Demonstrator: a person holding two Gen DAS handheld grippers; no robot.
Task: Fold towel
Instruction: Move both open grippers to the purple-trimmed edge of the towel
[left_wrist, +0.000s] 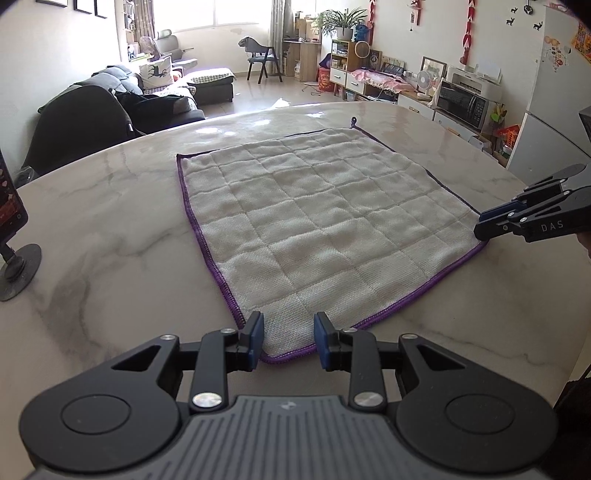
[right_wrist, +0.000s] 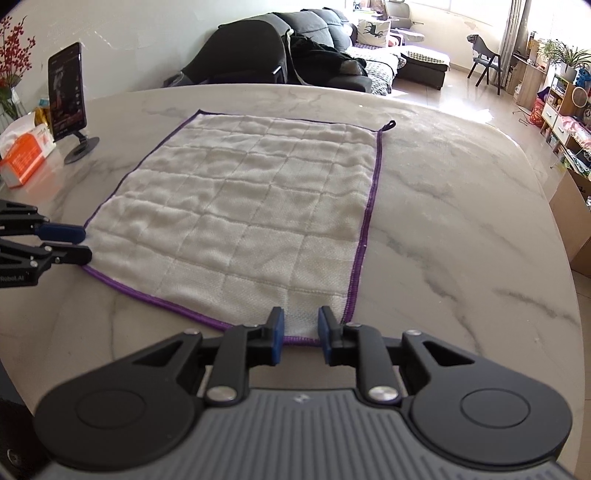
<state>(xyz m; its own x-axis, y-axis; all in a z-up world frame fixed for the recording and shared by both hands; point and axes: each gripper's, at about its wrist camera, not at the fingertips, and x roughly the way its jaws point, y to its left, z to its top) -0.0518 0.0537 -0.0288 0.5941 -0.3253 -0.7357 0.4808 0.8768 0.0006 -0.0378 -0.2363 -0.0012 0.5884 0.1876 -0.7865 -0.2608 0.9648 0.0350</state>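
A white quilted towel (left_wrist: 325, 229) with purple trim lies spread flat on the marble table (left_wrist: 110, 229); a small hanging loop (left_wrist: 354, 121) marks its far corner. My left gripper (left_wrist: 289, 326) stands open at the near left corner, and the corner lies flat between the blue pads without being pressed. In the right wrist view the towel (right_wrist: 240, 206) stretches away from my right gripper (right_wrist: 301, 319), which is open astride the near right corner. Each gripper shows in the other's view: the right gripper (left_wrist: 484, 229) at the towel's right corner, the left gripper (right_wrist: 83, 243) at its left corner.
A phone on a round stand (right_wrist: 68, 99) and an orange box (right_wrist: 26, 158) sit at the table's left side. The table's far edge (right_wrist: 295, 88) drops off toward a dark sofa (right_wrist: 303, 48). A cabinet with a microwave (left_wrist: 461, 103) stands to the right.
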